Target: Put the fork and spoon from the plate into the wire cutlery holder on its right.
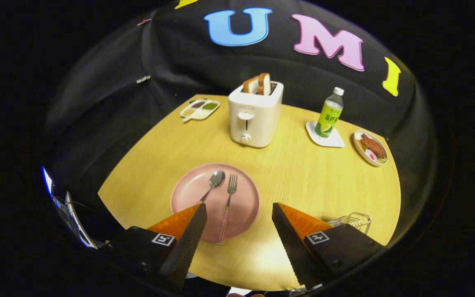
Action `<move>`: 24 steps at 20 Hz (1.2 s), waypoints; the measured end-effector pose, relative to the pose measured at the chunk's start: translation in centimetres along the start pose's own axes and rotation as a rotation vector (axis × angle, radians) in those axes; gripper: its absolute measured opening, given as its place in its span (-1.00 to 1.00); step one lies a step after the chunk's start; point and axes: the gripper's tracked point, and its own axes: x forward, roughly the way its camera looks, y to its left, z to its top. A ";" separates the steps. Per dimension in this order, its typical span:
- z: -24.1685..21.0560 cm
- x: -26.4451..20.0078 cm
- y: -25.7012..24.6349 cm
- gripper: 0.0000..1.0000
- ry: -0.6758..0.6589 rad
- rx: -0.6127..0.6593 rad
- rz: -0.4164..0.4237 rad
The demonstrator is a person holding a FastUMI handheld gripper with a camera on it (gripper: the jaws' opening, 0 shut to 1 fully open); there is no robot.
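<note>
A pink plate [188, 192] lies on the wooden table just ahead of my fingers. On it rest a metal spoon [215, 180] and, to its right, a fork [228, 205] with a checked handle that runs down between my fingertips. My gripper [239, 208] hangs above the table with its fingers wide apart and nothing between them but the fork handle's end, untouched. The left finger covers the end of the spoon's handle. The wire cutlery holder [355, 220] stands to the right of the plate, partly hidden behind my right finger.
A white toaster [255, 117] with bread slices stands beyond the plate. A green bottle [329, 114] sits on a white coaster [336, 141] at the back right, beside a small dish of food [370, 147]. A divided condiment tray [199, 109] lies at the back left.
</note>
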 end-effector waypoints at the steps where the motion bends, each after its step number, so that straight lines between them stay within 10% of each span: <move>1: -0.6 1.1 0.4 0.98 0.028 -0.018 0.004; 7: -4.2 6.0 1.3 0.86 0.178 -0.105 0.005; 17: -6.5 8.6 2.0 -0.37 0.333 -0.045 0.022; 22: -5.9 8.5 1.7 -0.34 0.351 -0.009 0.001; 24: -6.1 9.0 1.7 -0.61 0.368 0.027 0.008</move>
